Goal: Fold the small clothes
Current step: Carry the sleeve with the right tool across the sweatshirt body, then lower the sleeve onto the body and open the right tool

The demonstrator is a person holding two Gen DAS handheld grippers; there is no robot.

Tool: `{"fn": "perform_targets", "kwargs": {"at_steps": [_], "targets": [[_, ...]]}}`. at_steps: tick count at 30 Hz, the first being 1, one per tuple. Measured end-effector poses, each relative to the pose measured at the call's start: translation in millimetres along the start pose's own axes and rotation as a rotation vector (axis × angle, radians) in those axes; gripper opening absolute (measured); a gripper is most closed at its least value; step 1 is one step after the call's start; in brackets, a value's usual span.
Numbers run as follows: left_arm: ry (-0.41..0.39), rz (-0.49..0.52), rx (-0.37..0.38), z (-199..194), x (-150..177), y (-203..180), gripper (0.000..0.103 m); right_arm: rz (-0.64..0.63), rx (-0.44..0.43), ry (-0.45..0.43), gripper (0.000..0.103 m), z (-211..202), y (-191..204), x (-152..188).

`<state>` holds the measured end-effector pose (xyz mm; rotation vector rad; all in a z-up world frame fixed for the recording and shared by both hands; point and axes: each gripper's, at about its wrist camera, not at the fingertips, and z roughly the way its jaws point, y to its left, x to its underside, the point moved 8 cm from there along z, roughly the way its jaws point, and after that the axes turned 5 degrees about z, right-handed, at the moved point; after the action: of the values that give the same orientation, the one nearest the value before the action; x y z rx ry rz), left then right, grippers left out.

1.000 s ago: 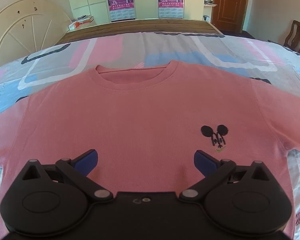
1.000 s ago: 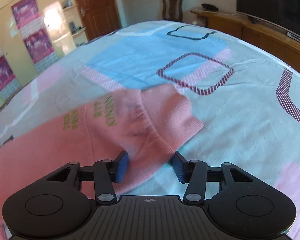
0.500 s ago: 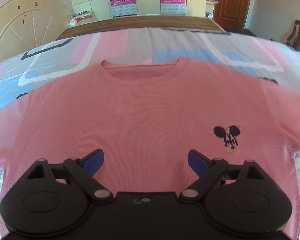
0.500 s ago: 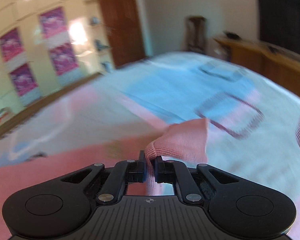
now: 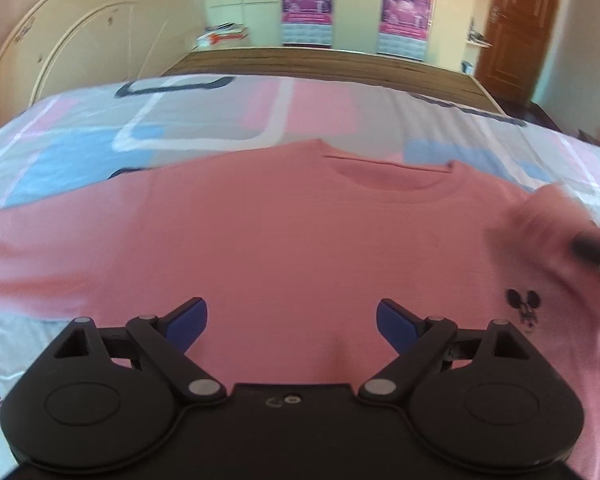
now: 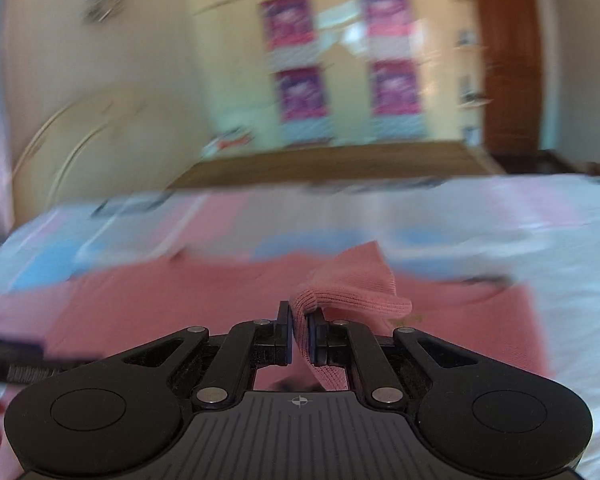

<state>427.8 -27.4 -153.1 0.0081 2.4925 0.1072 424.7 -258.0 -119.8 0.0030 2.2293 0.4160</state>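
Your right gripper [image 6: 299,334] is clamped on the cuff of the pink knit sweater's sleeve [image 6: 348,292] — a second ago its jaws stood apart around that sleeve as it lay flat on the bedspread; now the sleeve is lifted and swinging in over the body, the first fold under way. Your left gripper [image 5: 291,318] hangs with blue pads wide apart and nothing between them, above the lower front of the pink knit sweater [image 5: 284,236], which lies face up on the pastel patterned bedspread [image 5: 204,120], neckline at twelve o'clock. At three o'clock the carried sleeve blurs past the small black mouse motif [image 5: 523,304]. Beyond, at twelve, stand a wooden bed end and postered wardrobe doors — nothing blocks the fold.
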Motion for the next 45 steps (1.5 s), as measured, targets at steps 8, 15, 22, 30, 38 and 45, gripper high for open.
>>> {"fn": "perform_targets", "kwargs": {"at_steps": [8, 15, 22, 30, 38, 45], "targets": [[0.029, -0.012, 0.127, 8.0, 8.5, 2.5, 0.091, -0.052, -0.071, 0.074, 0.06, 13.7, 49.8, 45.3], [0.107, 0.017, 0.39, 24.7, 17.6, -60.6, 0.067, -0.062, 0.159, 0.041, 0.06, -27.5, -5.0, 57.5], [0.11, -0.061, 0.448, 49.2, 11.3, -84.4, 0.053, -0.001, 0.323, 0.077, 0.06, -72.8, -66.5, 84.3], [0.083, -0.117, 0.466, 57.7, 2.1, -92.2, 0.007, 0.075, 0.389, 0.113, 0.06, -87.8, -98.4, 98.5], [-0.126, -0.16, 0.528, -4.1, -64.4, -65.4, 0.007, 0.099, 0.405, 0.124, 0.061, -52.7, -101.1, 93.4], [-0.229, -0.182, 0.418, -24.6, -87.3, -5.2, 0.007, 0.098, 0.397, 0.075, 0.038, -28.7, -96.9, 72.7]]}}
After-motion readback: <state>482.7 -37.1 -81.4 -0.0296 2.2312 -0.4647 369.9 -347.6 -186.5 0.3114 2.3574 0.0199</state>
